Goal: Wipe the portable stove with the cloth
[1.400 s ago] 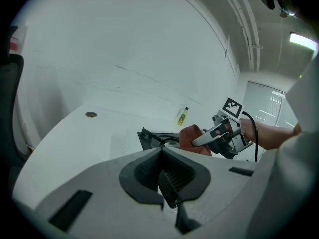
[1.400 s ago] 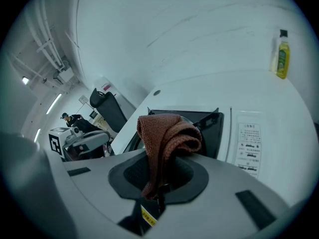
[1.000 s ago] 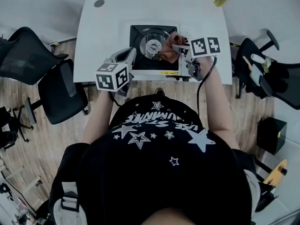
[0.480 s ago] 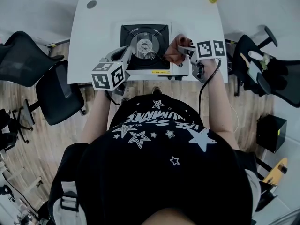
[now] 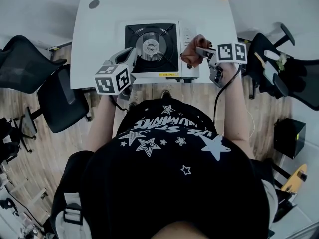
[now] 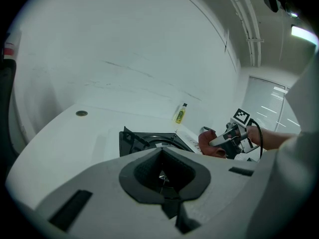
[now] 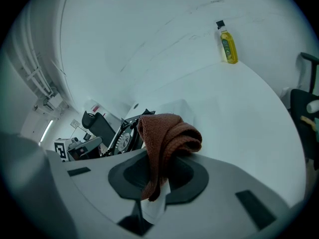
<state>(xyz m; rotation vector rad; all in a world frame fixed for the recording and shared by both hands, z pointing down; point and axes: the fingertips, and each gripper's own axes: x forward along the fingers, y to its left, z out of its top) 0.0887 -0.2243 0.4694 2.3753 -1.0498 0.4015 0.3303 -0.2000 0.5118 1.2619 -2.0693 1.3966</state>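
Now cloth (image 7: 168, 136) lengthwise along clamped jaws of right gripper (image 7: 153, 190); left gripper (image 6: 162, 177) jaws together, empty.

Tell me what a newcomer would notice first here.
The rust-brown cloth, bunched in the right gripper, which is shut on it, is held over the right side of the black portable stove on the white table. The left gripper, holding nothing, hovers by the stove's front left corner. A yellow bottle stands at the table's far right corner.
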